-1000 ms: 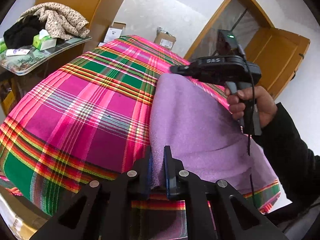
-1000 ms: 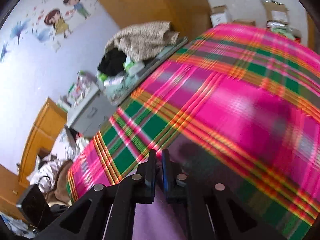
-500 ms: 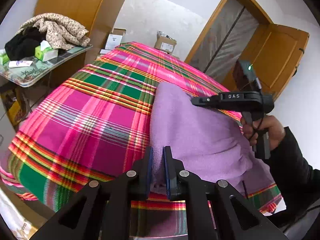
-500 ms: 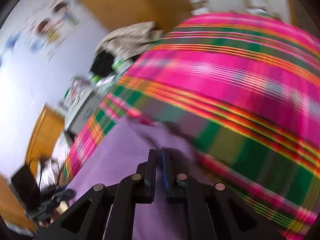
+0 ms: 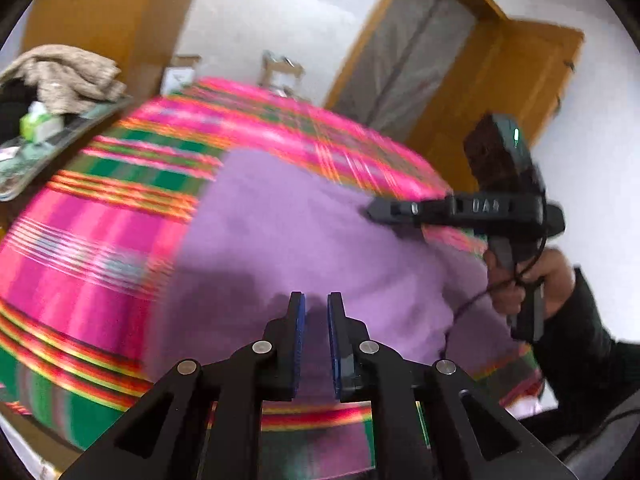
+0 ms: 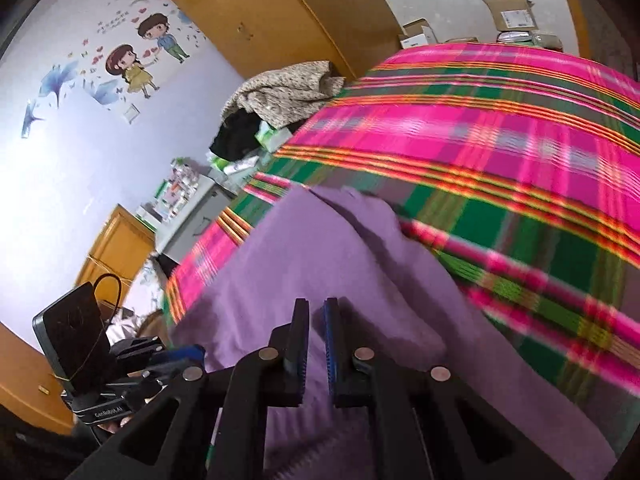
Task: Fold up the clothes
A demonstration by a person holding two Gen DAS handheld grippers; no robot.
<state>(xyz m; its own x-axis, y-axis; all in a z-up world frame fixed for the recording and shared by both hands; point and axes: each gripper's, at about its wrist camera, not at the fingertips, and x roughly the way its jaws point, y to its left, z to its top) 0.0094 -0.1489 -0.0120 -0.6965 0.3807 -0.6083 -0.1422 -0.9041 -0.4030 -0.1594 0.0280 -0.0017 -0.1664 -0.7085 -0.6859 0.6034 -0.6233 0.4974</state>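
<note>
Bed covering: pink, green and orange plaid woven blanket (image 5: 100, 248), spread across the whole working surface. Side surface at 10 o'clock in the left wrist view: cluttered shelf (image 5: 48, 148) bearing a beige knitted heap of clothing (image 5: 64, 76) and a green tissue box (image 5: 40, 124). Wall at 10 o'clock in the right wrist view: cartoon sticker of 2 children (image 6: 144, 56); brown cardboard boxes (image 6: 508, 12) stand on the floor at 1 o'clock beyond the bed. Open wooden door (image 5: 520, 92) at 1 o'clock in the left view. Task item: purple fleece garment (image 5: 304, 248), lying on the blanket, bunched in soft folds, its far edge near the centre of the bed. Left gripper (image 5: 316, 312): low over the garment's near part, 2 blue-padded fingers (image 5: 298, 344) parted by a narrow gap, purple cloth visible between them; whether it is pinched cannot be told. Right gripper (image 6: 316, 320): likewise slightly parted over the cloth, grasp uncertain; in the left view it extends level at 3 o'clock, tip touching the garment's far right edge, handle held in the right hand (image 5: 532, 280).
</note>
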